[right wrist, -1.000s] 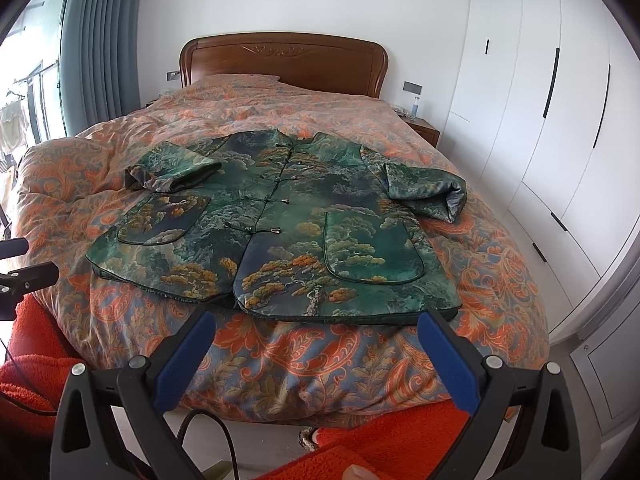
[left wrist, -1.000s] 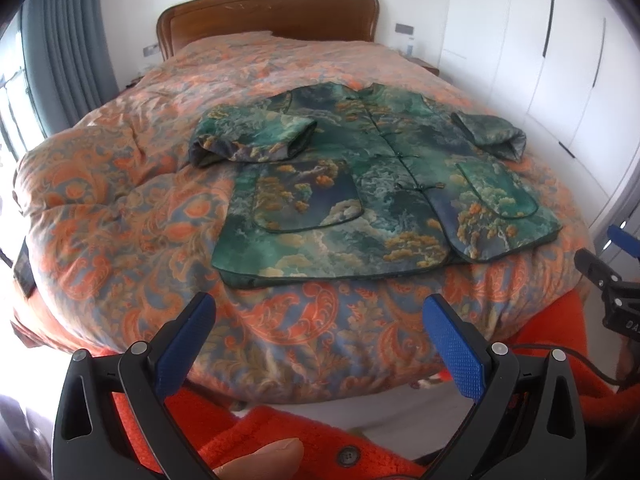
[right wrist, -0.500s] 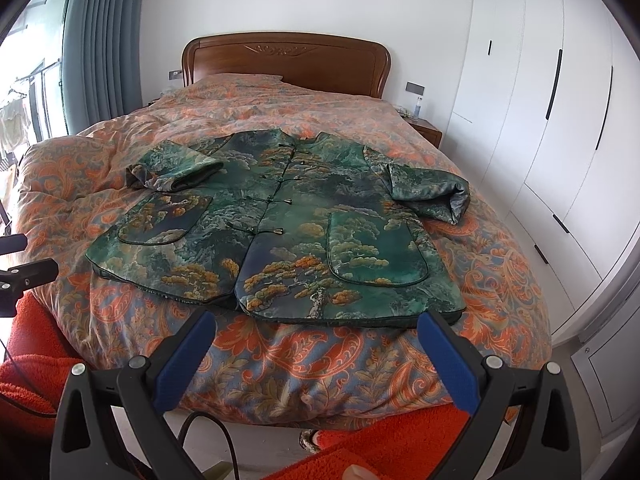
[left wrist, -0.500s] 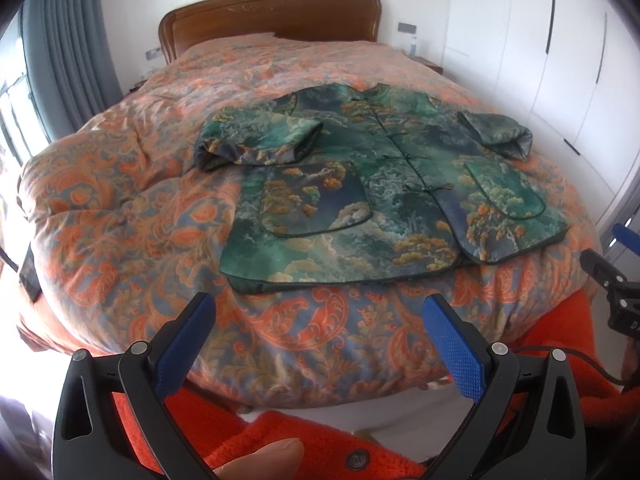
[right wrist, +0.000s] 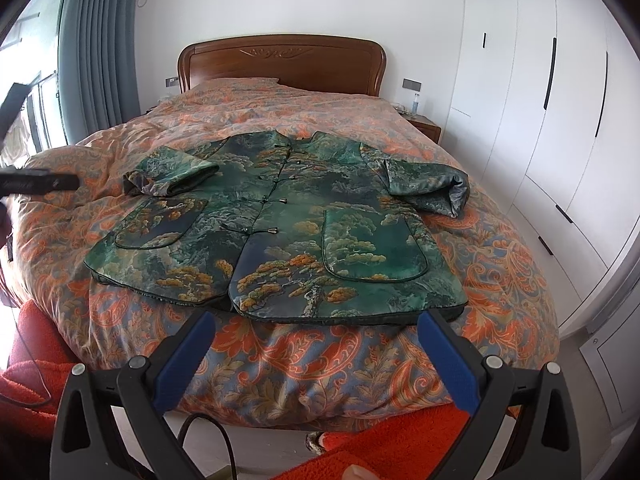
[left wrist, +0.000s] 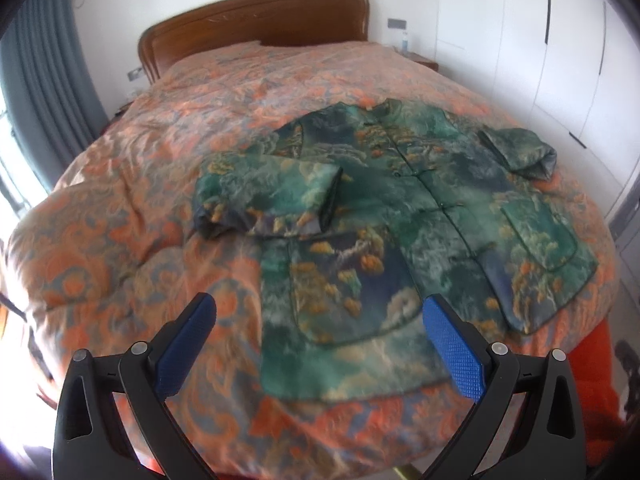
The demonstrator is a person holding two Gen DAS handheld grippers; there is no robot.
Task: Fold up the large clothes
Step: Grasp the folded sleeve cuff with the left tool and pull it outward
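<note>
A green patterned jacket (left wrist: 392,216) lies flat, front up and buttoned, on the bed; it also shows in the right wrist view (right wrist: 280,228). Its left sleeve (left wrist: 268,200) is folded in over the chest side and its right sleeve (right wrist: 428,186) lies bent at the far side. My left gripper (left wrist: 320,320) is open and empty, above the jacket's near left hem. My right gripper (right wrist: 316,340) is open and empty, just short of the bed's foot edge, in front of the hem. The left gripper's tip (right wrist: 40,182) shows at the left edge of the right wrist view.
The bed has an orange paisley duvet (right wrist: 320,364) and a wooden headboard (right wrist: 280,64). White wardrobes (right wrist: 560,100) line the right wall. A grey curtain (right wrist: 100,56) hangs at the left. A nightstand (right wrist: 424,126) stands beside the headboard. My orange sleeves (right wrist: 384,440) show below.
My left gripper has moved forward and up over the bed, now above the jacket's near left hem. My right gripper has edged slightly closer. The jacket has not moved.
</note>
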